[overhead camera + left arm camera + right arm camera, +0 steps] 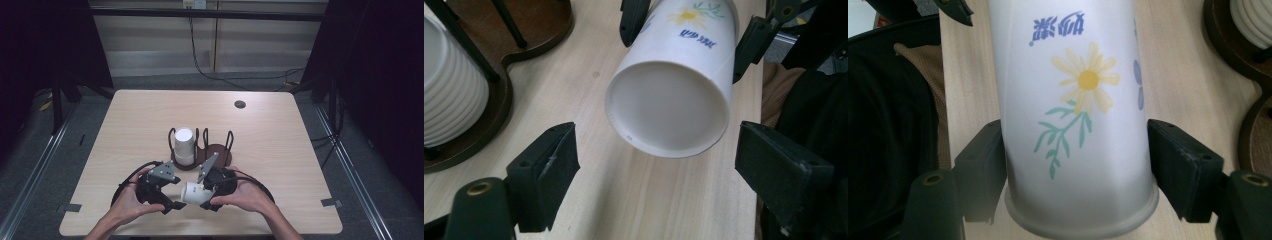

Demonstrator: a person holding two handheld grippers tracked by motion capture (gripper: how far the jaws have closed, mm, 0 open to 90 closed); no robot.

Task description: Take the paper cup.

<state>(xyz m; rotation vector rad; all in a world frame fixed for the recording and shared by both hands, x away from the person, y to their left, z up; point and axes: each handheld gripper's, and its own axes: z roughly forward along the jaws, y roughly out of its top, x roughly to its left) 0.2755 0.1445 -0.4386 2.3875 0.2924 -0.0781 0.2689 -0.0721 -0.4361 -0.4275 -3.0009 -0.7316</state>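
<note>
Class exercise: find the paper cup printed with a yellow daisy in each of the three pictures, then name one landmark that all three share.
High view: the daisy paper cup lies sideways near the table's front edge, between the two claws.
Left gripper view: upper centre, its bottom facing the camera.
Right gripper view: centre, its printed wall clamped between the black jaws.
Shared landmark: the dark wooden cup holder with the ribbed white cup.

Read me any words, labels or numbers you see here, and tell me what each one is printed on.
Blue characters, upside down and too blurred to read: on the white paper cup with a yellow daisy, beside the flower.
No other text is legible anywhere in these views.
</note>
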